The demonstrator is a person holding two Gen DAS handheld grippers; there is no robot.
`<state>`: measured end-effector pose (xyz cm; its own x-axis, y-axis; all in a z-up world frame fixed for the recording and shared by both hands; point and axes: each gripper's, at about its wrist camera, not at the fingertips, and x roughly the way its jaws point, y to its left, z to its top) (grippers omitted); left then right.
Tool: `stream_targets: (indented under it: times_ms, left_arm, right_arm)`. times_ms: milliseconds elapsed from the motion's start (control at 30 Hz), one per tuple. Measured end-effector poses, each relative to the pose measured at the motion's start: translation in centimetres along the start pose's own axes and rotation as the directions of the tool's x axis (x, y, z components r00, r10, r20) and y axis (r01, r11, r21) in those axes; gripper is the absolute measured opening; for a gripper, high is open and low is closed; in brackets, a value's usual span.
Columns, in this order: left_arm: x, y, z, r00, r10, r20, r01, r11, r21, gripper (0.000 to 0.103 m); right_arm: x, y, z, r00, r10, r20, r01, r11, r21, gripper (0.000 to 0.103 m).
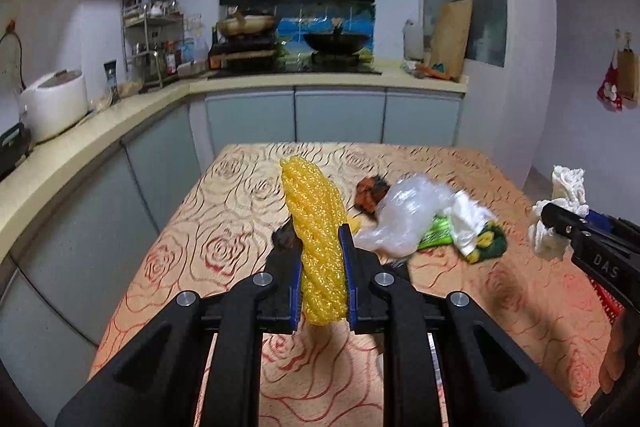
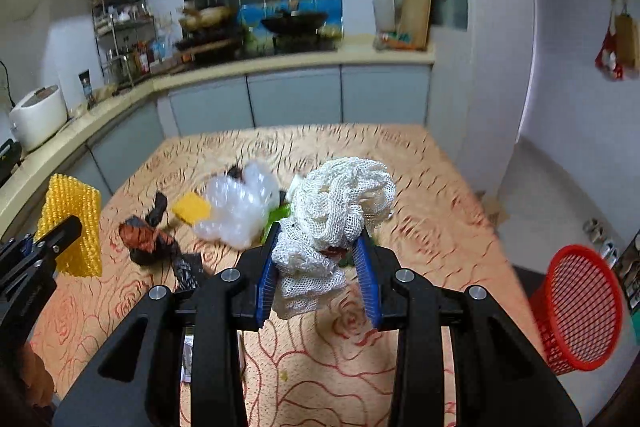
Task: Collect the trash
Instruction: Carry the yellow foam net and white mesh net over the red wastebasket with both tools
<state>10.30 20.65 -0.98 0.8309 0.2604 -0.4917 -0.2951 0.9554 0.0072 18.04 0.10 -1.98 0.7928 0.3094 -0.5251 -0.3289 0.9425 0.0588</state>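
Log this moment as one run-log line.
left gripper: shut on yellow foam net | right gripper: shut on white foam net | both lifted off table | red basket: on floor

Rose-patterned table (image 2: 420, 187), clear plastic bag (image 2: 240, 207), green wrapper (image 1: 486, 243), dark crumpled wrappers (image 2: 146, 239)

Dim, bluish light; fisheye-warped edges (right view w/ motion blur).

Both wrist cameras close above the patterned counter (image 1: 224, 203), angled down along their jaws, facing the stove wall, sharing the trash pile (image 2: 240, 211) mid-counter
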Motion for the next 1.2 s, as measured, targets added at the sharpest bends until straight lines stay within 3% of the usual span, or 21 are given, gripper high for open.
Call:
stream_targets:
  times_ms: [300, 800, 1000, 1200]
  left_arm:
    - [-1.8, -2.7, 1.9, 0.998, -0.027, 0.061, 0.025, 0.999, 0.033, 0.015]
    - [-3.4, -8.8, 3.5, 0.985, -0.140, 0.105, 0.129, 0.987, 0.099, 0.015]
    - [-3.2, -12.8, 3.9, 0.968, -0.232, 0.096, 0.218, 0.967, 0.134, 0.015]
    - [-2.5, -17.3, 4.0, 0.937, -0.342, 0.064, 0.328, 0.929, 0.169, 0.015]
  right_arm:
    - [-3.9, -2.1, 1.4, 0.995, -0.024, 0.095, 0.022, 1.000, 0.017, 0.035]
    - [-7.5, -6.9, 1.9, 0.981, -0.117, 0.152, 0.106, 0.991, 0.081, 0.035]
    - [-8.4, -9.9, 1.6, 0.970, -0.187, 0.154, 0.169, 0.978, 0.123, 0.035]
    - [-9.2, -13.6, 0.7, 0.955, -0.265, 0.133, 0.241, 0.955, 0.172, 0.035]
